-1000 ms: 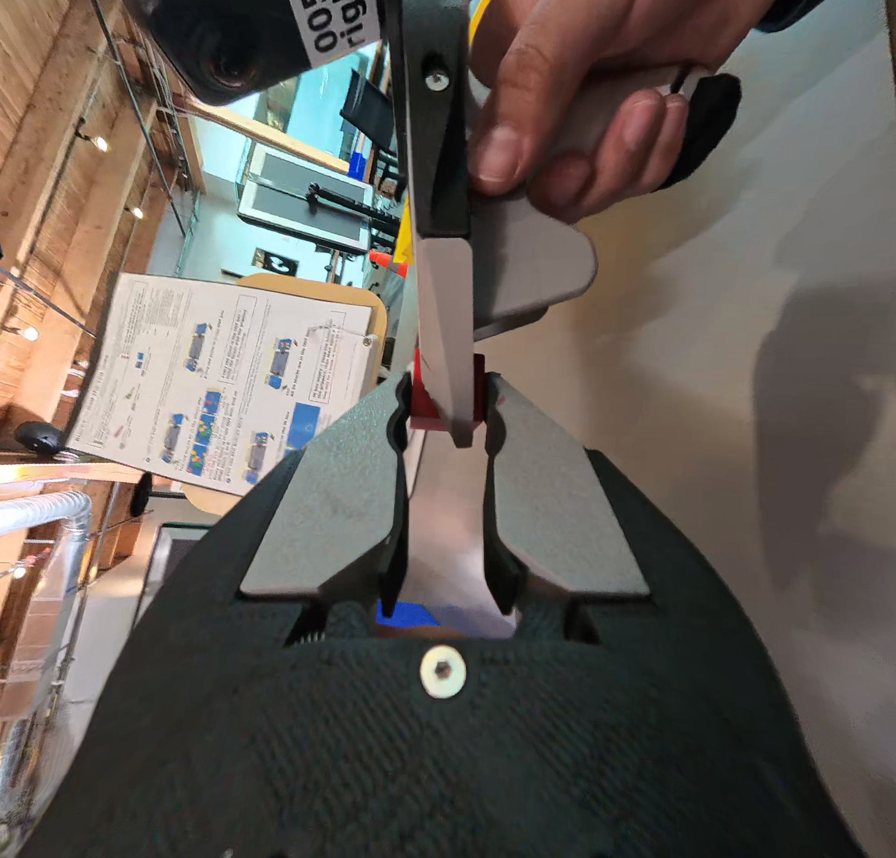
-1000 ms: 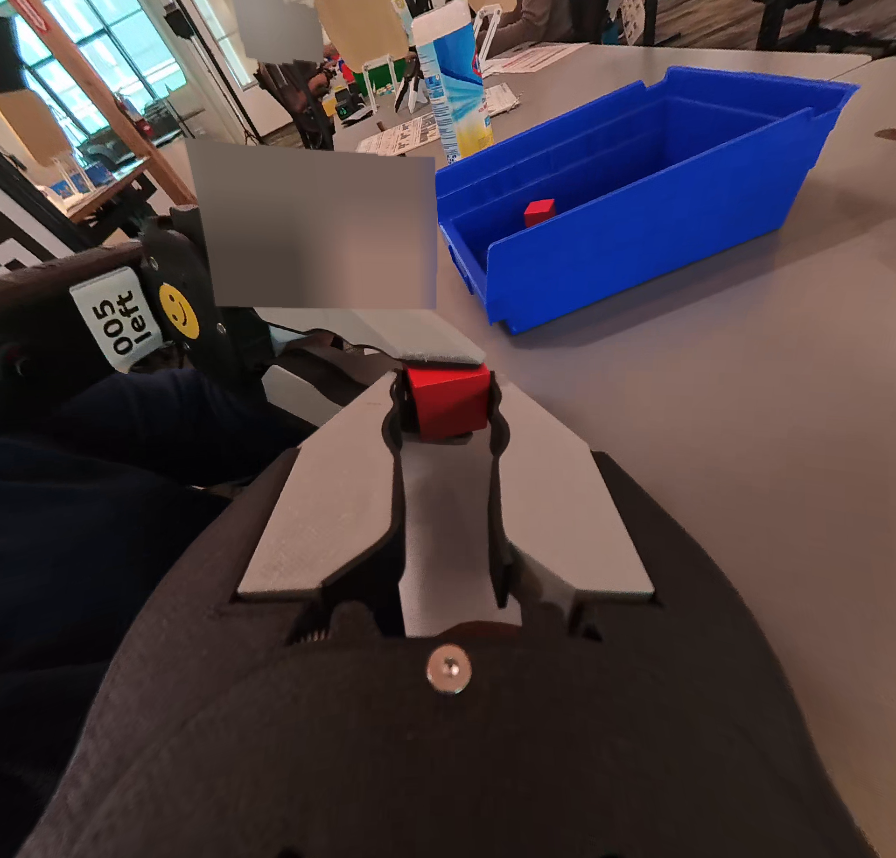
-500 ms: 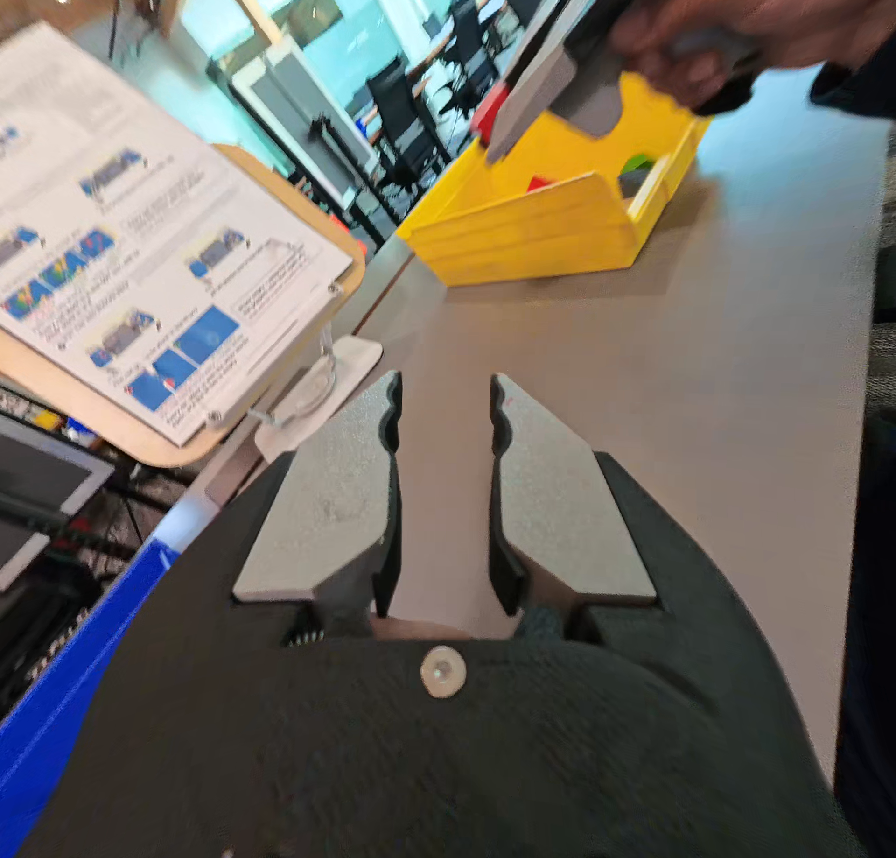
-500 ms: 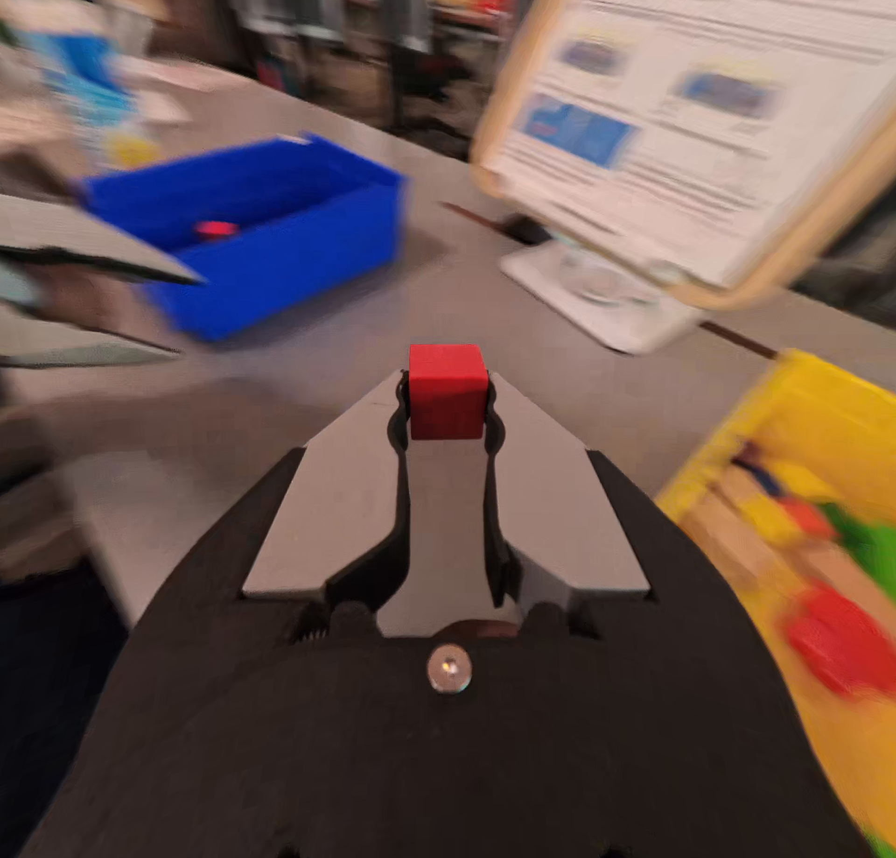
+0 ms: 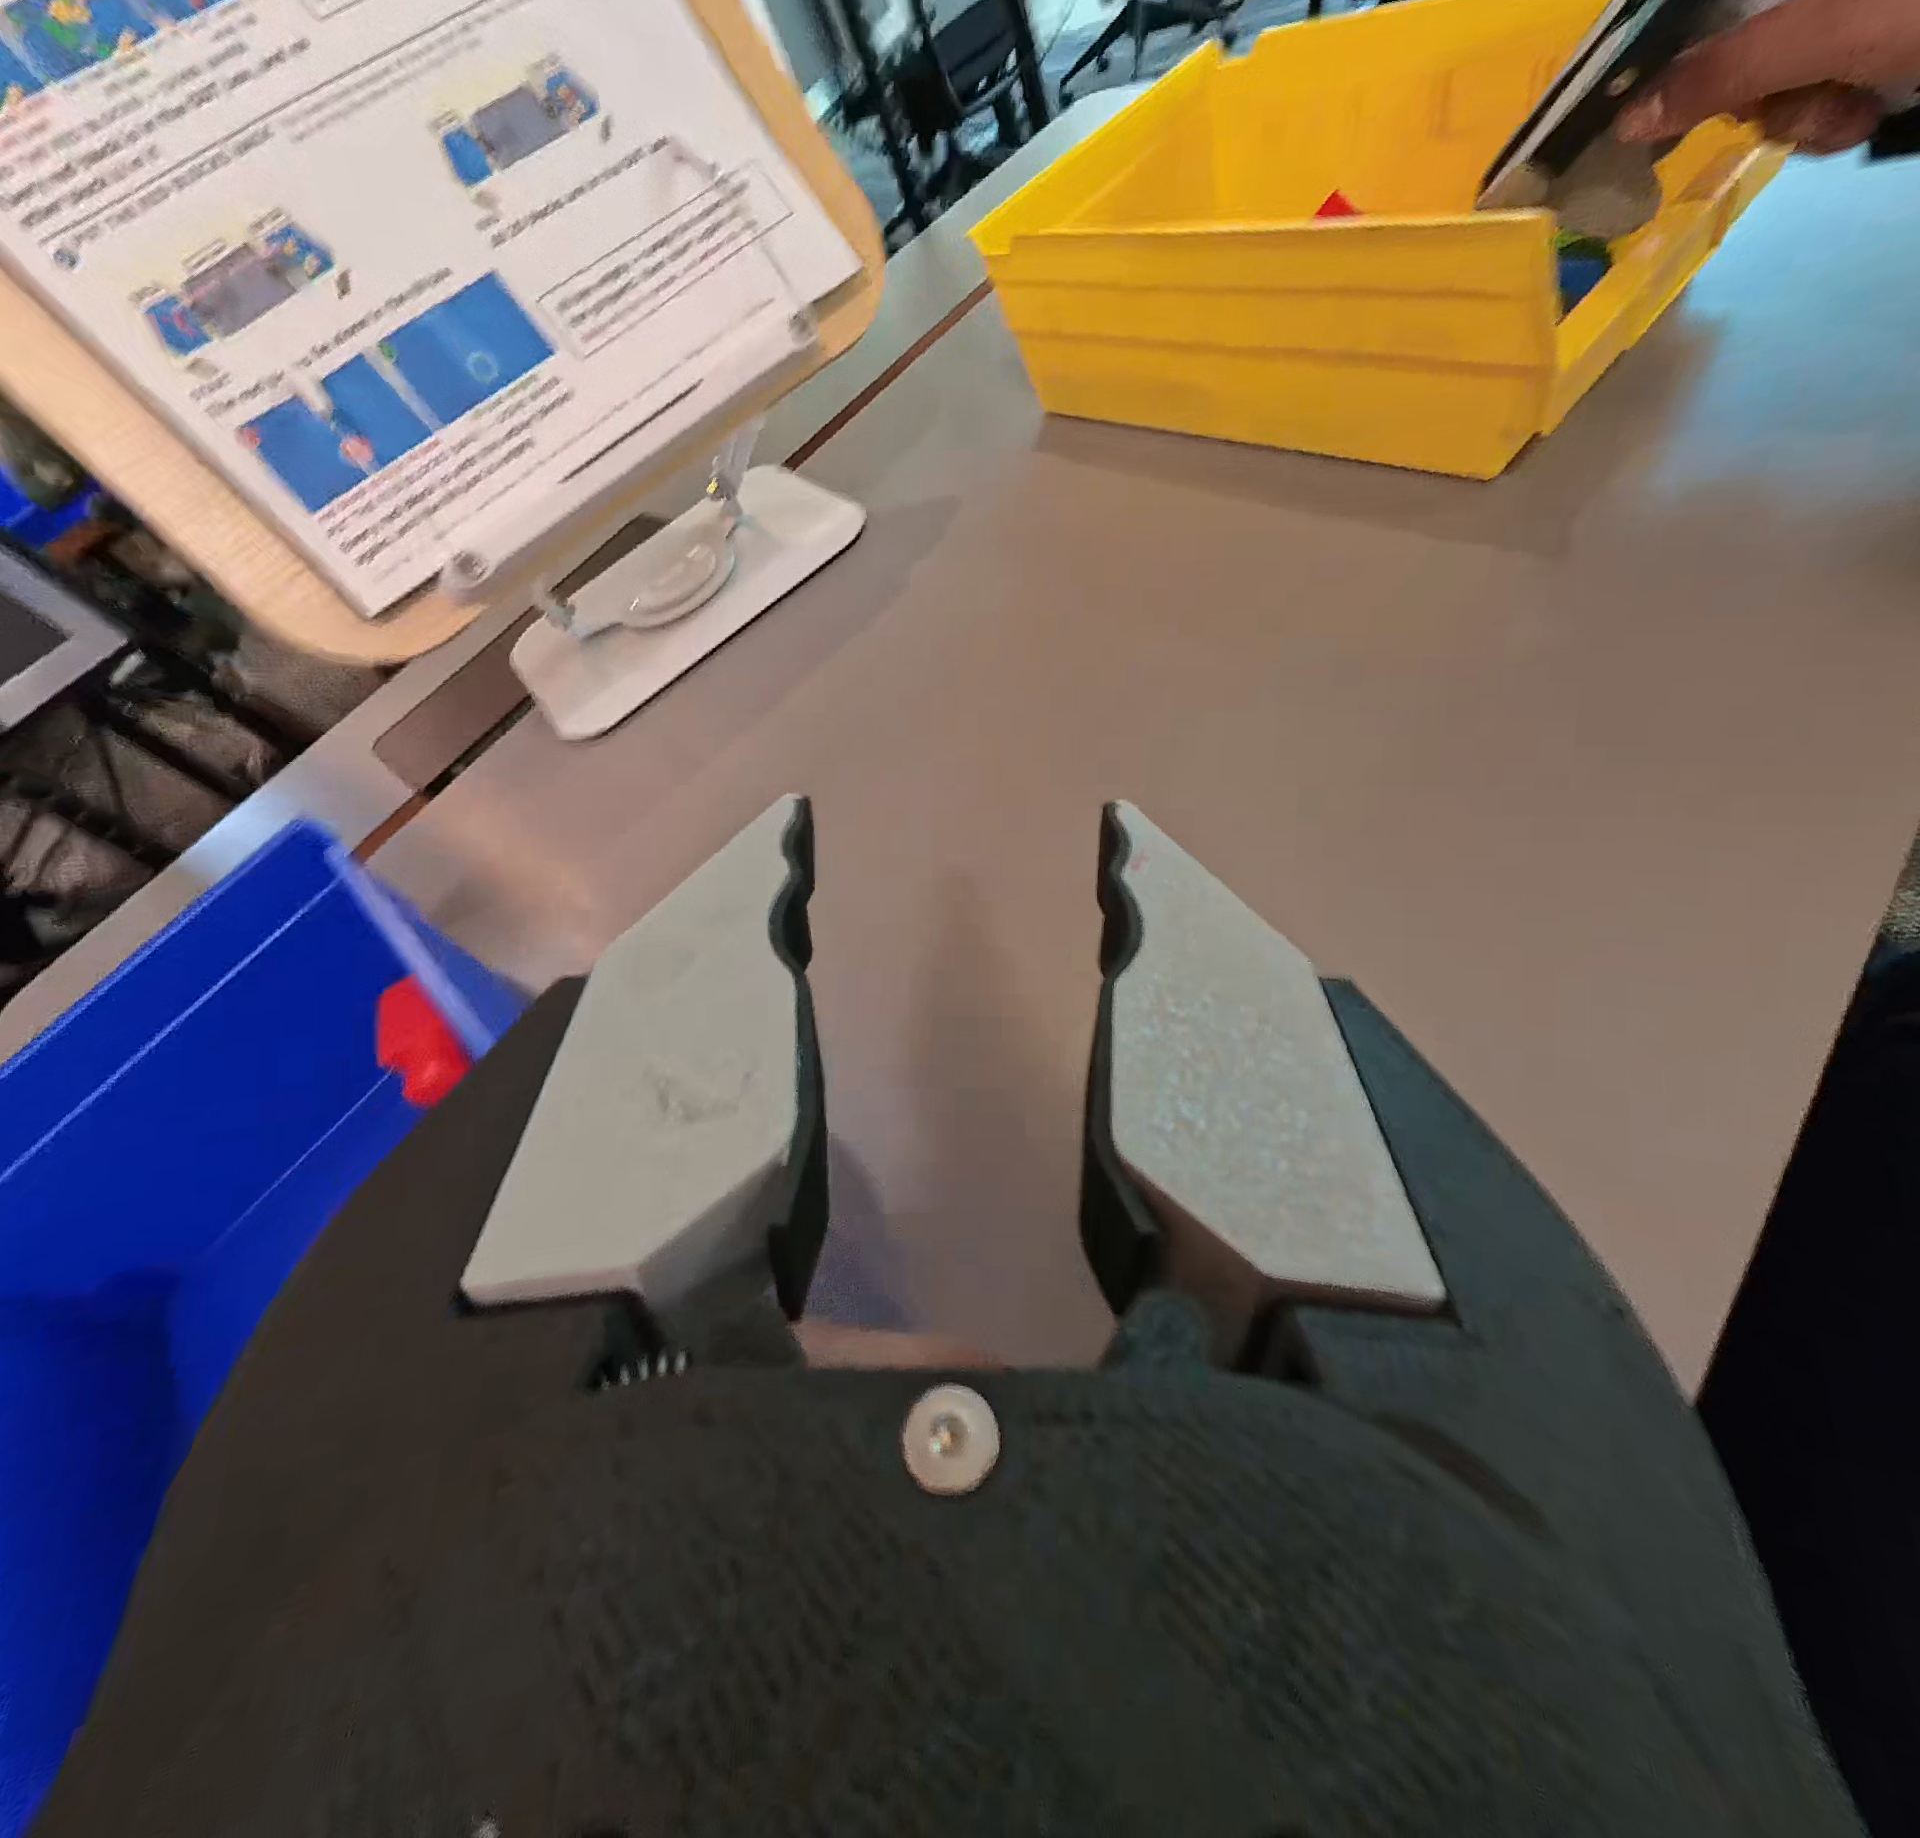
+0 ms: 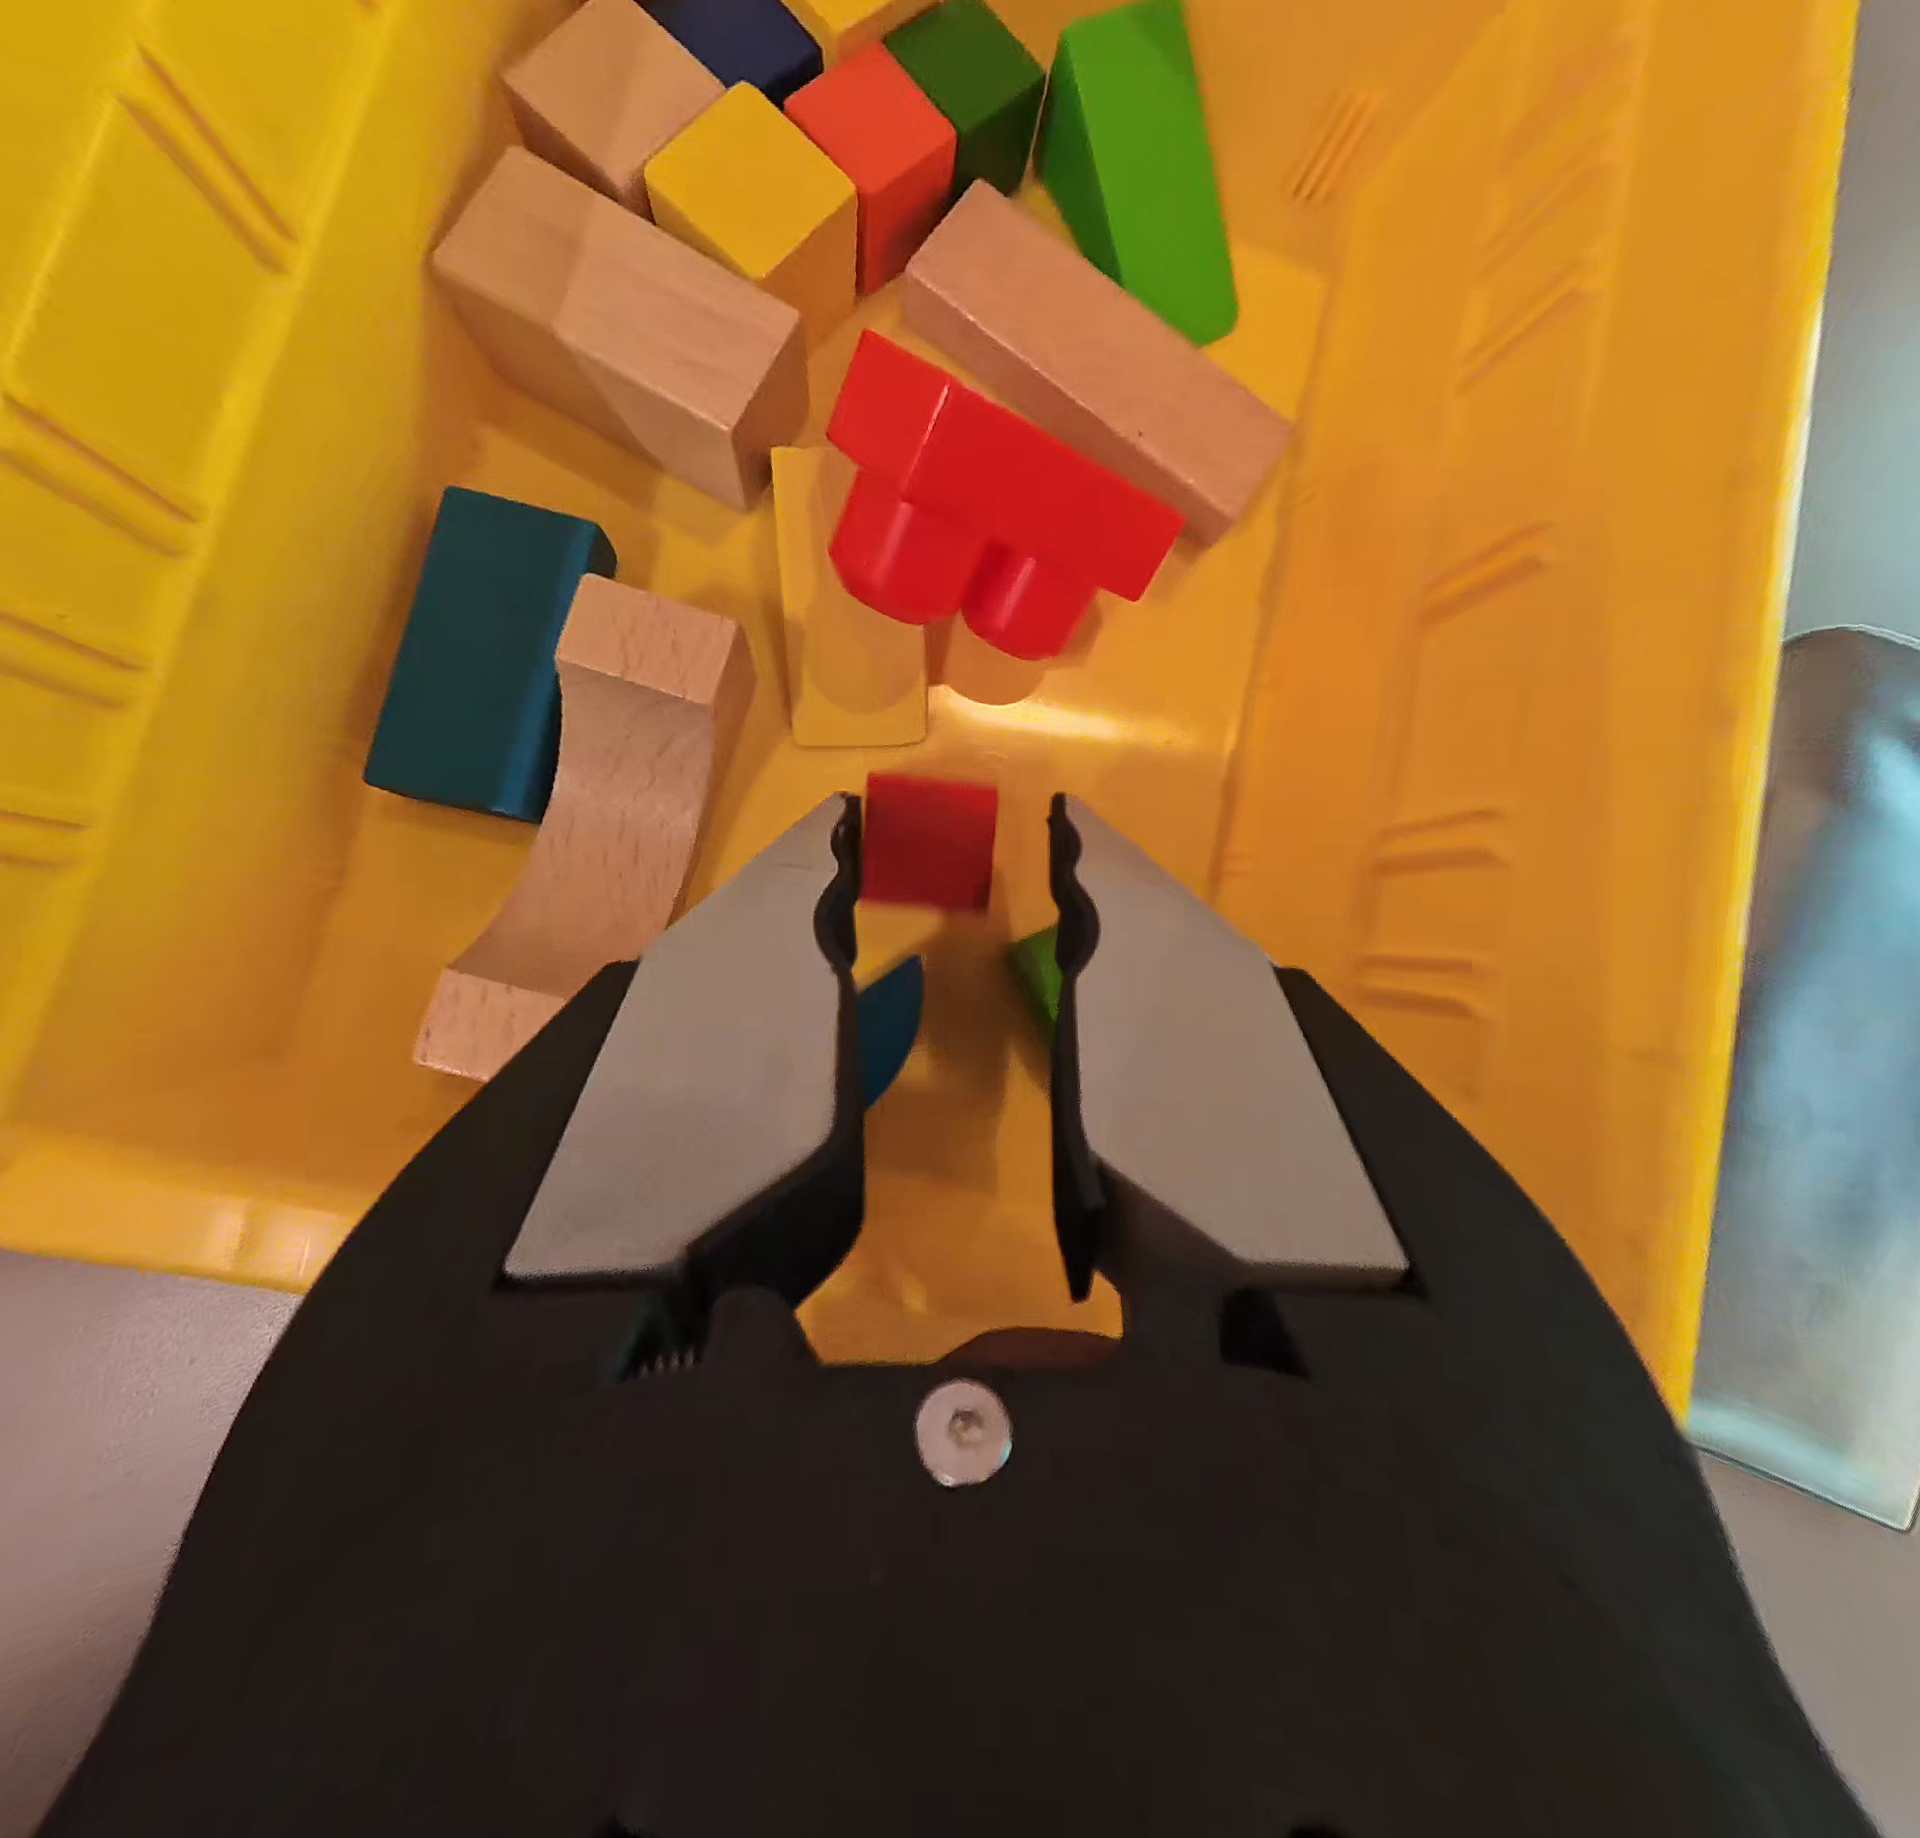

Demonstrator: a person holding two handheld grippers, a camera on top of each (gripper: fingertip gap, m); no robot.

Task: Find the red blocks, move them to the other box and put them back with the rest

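On the left, our left gripper (image 5: 954,889) hovers over the bench (image 5: 1351,749) with its jaws wide and empty. The blue box (image 5: 187,1113) sits just to its left, a red block (image 5: 416,1045) inside, so this gripper is the nearer one for that block. Far right stands the yellow box (image 5: 1278,334). There our right gripper (image 6: 951,853) points down into it, jaws parted around a red cube (image 6: 928,841) that touches neither side; it looks released, dropping among the other blocks (image 6: 665,375).
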